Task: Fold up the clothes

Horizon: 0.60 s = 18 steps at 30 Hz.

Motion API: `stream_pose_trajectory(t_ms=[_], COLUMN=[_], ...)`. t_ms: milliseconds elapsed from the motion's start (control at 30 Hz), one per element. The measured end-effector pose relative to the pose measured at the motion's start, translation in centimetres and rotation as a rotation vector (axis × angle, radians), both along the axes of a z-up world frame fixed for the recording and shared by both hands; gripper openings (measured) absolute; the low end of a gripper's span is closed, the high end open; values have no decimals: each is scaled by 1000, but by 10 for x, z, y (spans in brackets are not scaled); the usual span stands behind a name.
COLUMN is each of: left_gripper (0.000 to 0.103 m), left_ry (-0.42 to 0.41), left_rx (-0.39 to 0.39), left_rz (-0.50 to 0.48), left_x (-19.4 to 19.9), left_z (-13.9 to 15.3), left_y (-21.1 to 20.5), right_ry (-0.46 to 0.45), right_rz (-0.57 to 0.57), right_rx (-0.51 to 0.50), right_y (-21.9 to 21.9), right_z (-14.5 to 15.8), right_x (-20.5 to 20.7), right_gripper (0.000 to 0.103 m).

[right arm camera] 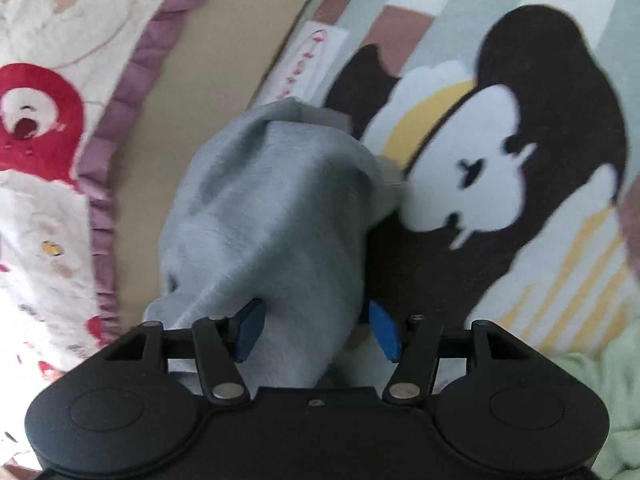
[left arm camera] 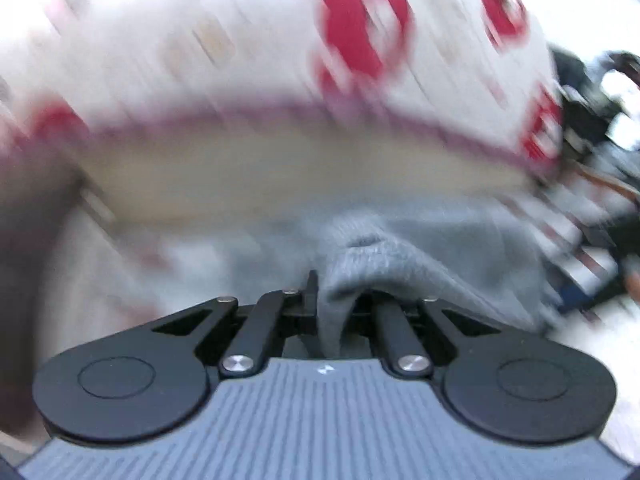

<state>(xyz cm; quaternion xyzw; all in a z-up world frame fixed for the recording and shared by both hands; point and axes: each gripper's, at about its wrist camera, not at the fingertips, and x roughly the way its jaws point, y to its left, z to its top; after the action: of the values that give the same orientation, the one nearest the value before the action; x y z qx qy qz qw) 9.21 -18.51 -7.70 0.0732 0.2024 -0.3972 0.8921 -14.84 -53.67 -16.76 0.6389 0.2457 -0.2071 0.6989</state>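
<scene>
A grey knit garment (left arm camera: 400, 264) bunches right in front of my left gripper (left arm camera: 320, 292), whose jaws are shut on a fold of it. The left wrist view is heavily motion-blurred. In the right wrist view the same grey garment (right arm camera: 272, 208) hangs in a thick bundle over and between the blue pads (right arm camera: 250, 328) of my right gripper (right arm camera: 316, 330). Those jaws stand wide apart, and the right pad shows a narrow gap beside the cloth. How the rest of the garment lies is hidden.
A white quilt with red cartoon prints and a purple frilled edge (right arm camera: 116, 120) lies at the left, over a beige sheet (right arm camera: 192, 80). A striped blanket with a dark cartoon figure (right arm camera: 520, 152) fills the right. Pale green cloth (right arm camera: 600, 392) sits at the lower right.
</scene>
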Motion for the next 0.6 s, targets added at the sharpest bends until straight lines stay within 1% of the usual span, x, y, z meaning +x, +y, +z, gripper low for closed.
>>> stream_pose_trajectory(t_ms=[67, 133, 167, 300, 367, 400, 433, 467, 500, 600], left_gripper=[5, 5, 5, 5, 5, 5, 5, 5, 5, 5], left_ry=[-150, -180, -194, -10, 83, 130, 177, 174, 141, 123], left_rx=[-20, -1, 9, -37, -61, -73, -85, -75, -40, -35], left_rz=[114, 184, 218, 233, 240, 243, 246, 234, 220, 198], left_x=[-5, -3, -2, 23, 35, 42, 48, 48, 47, 42], left_z=[19, 12, 8, -15, -27, -33, -39, -38, -37, -34], left_y=[17, 23, 26, 37, 43, 46, 49, 48, 43, 41], right_ry=[-18, -18, -9, 57, 81, 85, 83, 59, 22, -54], right_rz=[8, 12, 14, 23, 22, 14, 0, -23, -37, -29], right_rx=[-15, -28, -27, -26, 0, 47, 124, 223, 307, 446], right_y=[3, 7, 7, 6, 7, 8, 7, 9, 12, 23], right_z=[6, 9, 9, 1, -4, -9, -15, -24, -31, -45], right_x=[5, 12, 17, 33, 35, 34, 31, 27, 24, 23], right_gripper=[65, 71, 71, 71, 71, 71, 71, 72, 72, 72])
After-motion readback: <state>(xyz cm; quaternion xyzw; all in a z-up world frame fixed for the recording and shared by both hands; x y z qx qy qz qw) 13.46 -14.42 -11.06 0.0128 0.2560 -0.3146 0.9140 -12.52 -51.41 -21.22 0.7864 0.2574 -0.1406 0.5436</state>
